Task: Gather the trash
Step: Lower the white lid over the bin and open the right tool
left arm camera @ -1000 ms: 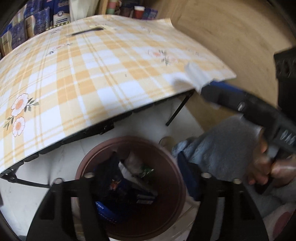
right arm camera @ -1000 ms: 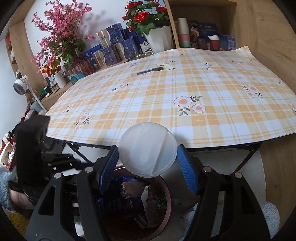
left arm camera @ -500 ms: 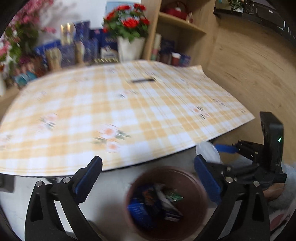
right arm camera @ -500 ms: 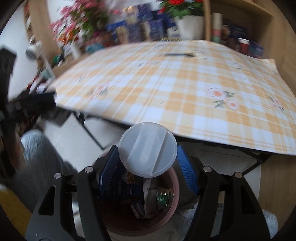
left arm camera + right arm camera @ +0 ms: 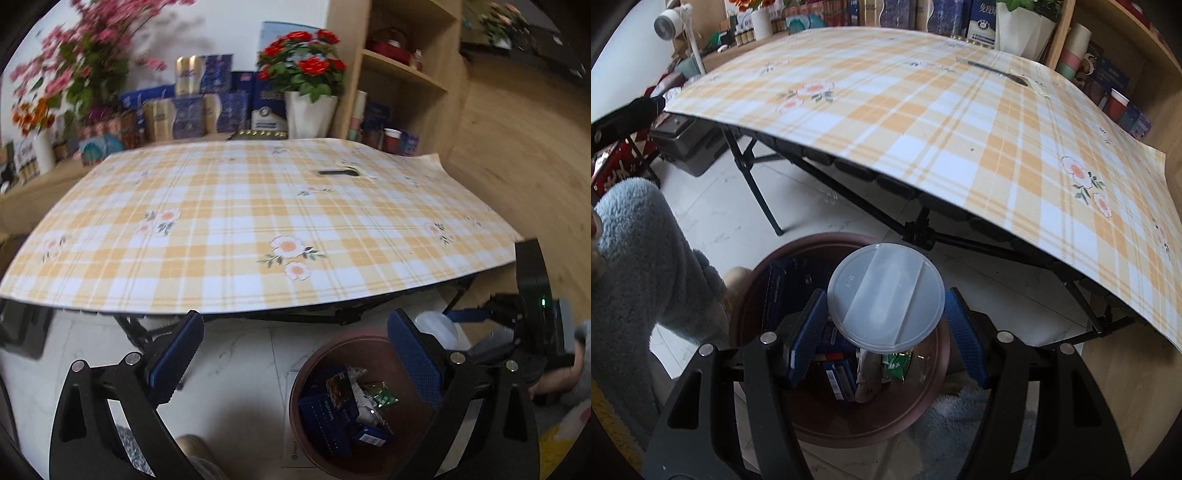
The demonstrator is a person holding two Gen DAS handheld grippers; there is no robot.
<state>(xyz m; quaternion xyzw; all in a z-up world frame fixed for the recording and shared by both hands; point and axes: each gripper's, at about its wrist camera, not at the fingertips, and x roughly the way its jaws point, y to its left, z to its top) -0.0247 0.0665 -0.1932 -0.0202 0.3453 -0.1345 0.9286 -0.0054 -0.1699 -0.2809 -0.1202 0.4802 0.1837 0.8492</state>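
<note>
My right gripper [image 5: 884,332] is shut on a clear round plastic container [image 5: 884,295] and holds it over a brown round bin [image 5: 923,398] on the floor. The bin holds blue packs and a green wrapper [image 5: 895,365]. In the left wrist view the bin [image 5: 299,417] sits at the lower right, with the container [image 5: 434,326] and the right gripper body just beyond its rim. My left gripper [image 5: 295,354] is open and empty, raised to the left of the bin. A dark pen [image 5: 334,172] with yellow scraps lies at the far side of the table.
A folding table with a yellow plaid cloth [image 5: 240,229] stands behind the bin, its black legs [image 5: 757,188] close by. Shelves with boxes, flower pots [image 5: 308,110] and cups line the wall. A person's fleece-clad leg [image 5: 635,280] is left of the bin.
The left gripper has lifted up and away from the bin and opened wide. The right gripper has moved the container from the table edge down over the bin.
</note>
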